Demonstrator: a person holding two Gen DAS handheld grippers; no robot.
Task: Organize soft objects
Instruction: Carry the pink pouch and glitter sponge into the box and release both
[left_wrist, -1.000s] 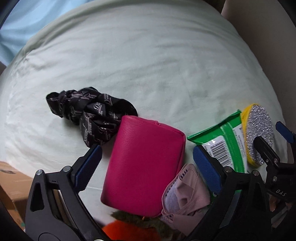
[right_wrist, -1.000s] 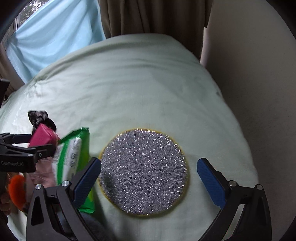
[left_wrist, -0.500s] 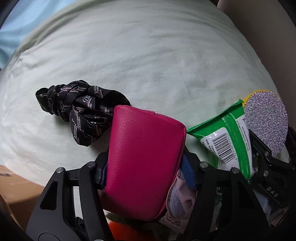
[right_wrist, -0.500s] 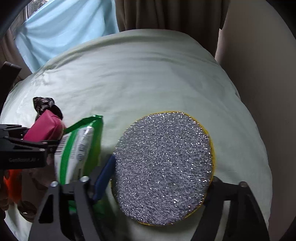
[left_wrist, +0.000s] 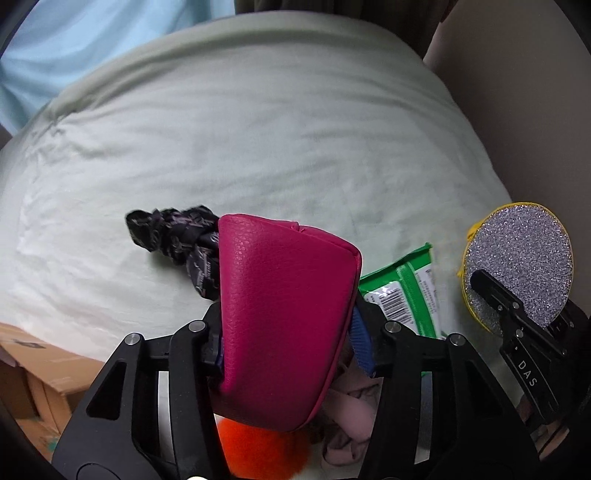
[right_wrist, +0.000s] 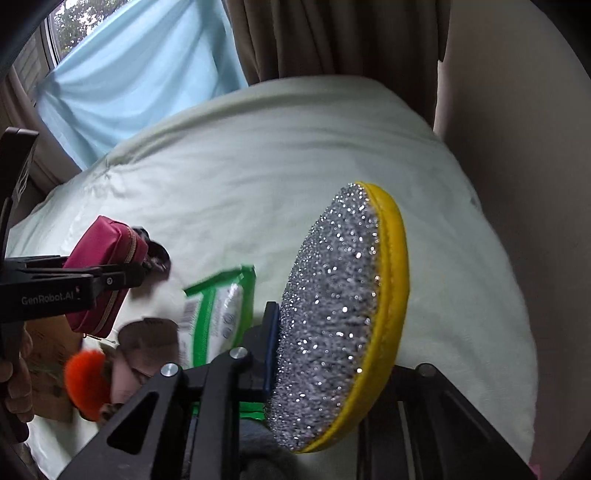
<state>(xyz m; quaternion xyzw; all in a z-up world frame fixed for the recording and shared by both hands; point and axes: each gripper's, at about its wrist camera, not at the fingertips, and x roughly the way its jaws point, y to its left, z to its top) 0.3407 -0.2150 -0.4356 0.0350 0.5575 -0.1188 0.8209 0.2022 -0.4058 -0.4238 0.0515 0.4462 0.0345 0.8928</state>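
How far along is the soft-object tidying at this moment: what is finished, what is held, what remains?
Nothing looks sorted yet. In hand: the left claw grips the pink pouch, lifted off the bed; the right claw holds the round glitter sponge tilted on edge. Left: black scrunchie, green wipes pack, orange pom-pom and pale pink fabric lie loose.

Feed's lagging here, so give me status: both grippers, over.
Left gripper shut on magenta pouch, lifted. Right gripper shut on silver scrub pad, tilted. Green wipes pack on bed between them.
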